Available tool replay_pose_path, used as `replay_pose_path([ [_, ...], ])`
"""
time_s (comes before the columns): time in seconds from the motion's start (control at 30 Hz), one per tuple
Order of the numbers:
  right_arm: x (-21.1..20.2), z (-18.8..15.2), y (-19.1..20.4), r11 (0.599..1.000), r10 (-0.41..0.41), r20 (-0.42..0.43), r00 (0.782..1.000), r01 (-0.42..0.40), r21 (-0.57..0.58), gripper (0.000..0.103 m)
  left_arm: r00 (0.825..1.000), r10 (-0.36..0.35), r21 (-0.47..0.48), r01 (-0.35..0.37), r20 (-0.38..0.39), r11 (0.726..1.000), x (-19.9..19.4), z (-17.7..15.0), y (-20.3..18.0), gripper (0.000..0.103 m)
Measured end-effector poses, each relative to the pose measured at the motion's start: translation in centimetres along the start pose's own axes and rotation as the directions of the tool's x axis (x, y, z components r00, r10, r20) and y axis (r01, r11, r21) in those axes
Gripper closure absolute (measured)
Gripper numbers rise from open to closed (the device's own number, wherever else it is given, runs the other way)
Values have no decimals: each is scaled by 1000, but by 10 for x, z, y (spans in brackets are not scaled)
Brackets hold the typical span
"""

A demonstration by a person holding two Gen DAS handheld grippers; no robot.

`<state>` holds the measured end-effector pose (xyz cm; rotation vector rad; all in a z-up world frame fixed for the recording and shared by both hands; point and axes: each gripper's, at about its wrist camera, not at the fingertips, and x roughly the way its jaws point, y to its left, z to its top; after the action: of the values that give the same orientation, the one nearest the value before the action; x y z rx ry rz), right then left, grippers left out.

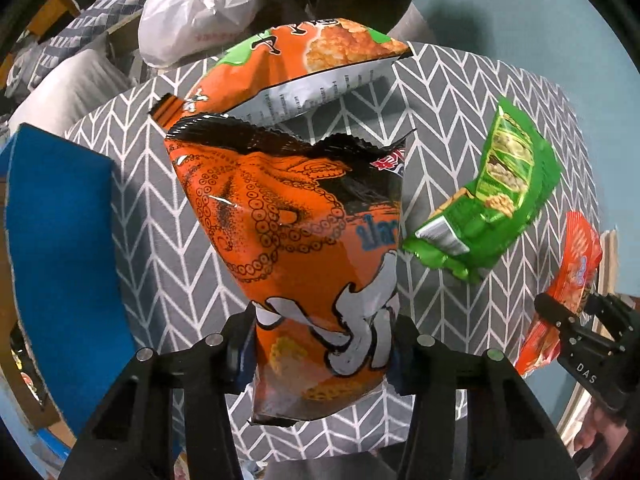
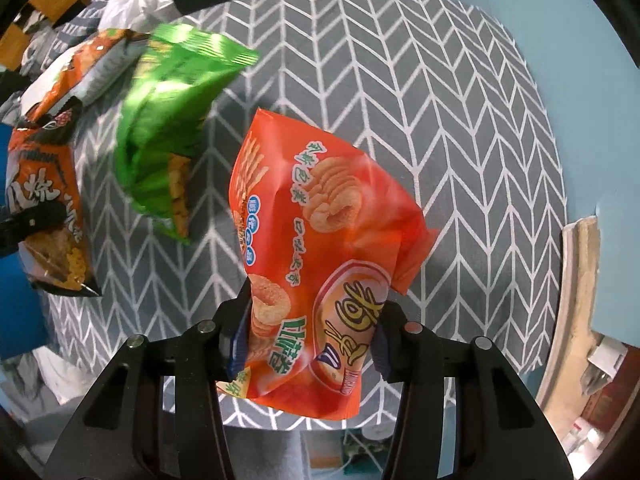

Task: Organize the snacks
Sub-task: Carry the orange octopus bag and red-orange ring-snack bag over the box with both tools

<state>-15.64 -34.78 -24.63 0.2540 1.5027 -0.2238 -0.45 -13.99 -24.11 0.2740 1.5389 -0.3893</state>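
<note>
1. Left gripper (image 1: 322, 350) is clamped on the lower end of the orange octopus-print snack bag (image 1: 296, 240); pads press both sides and the bag pinches in there.
2. That bag hangs lifted over the table with the grey chevron cloth (image 1: 460, 120). Long axis runs away from the gripper; the crimped, dark top seam is the far end.
3. Right gripper (image 2: 312, 340) is closed on the red-orange ring-snack bag (image 2: 320, 216), fingers squeezing its lower part, bag clear of the cloth. Long axis runs up and away from the jaws, tilted slightly left in the right wrist view; printed text reads sideways.
4. Green snack bag (image 1: 492, 200) shows between the two held bags, blurred in the right wrist view; can't tell whether it touches the cloth. Long axis is diagonal, one sealed end toward the octopus bag.
5. A second orange bag with green top (image 1: 304, 64) lies on the cloth beyond the octopus bag, torn open, silver inside showing.
6. White plastic sack (image 1: 200, 4) sits past the table's far edge, contents not visible.
7. Blue flat object (image 1: 60, 220) lies at the table's left; can't tell what it is.
</note>
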Motion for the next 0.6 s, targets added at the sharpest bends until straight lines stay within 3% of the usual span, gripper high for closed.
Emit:
replay_pose_path([
  [0.6,-76,7,68,990,33,72,997,-23,-137,55,995,16,65,-23,100,998,-76,-30,35,52],
])
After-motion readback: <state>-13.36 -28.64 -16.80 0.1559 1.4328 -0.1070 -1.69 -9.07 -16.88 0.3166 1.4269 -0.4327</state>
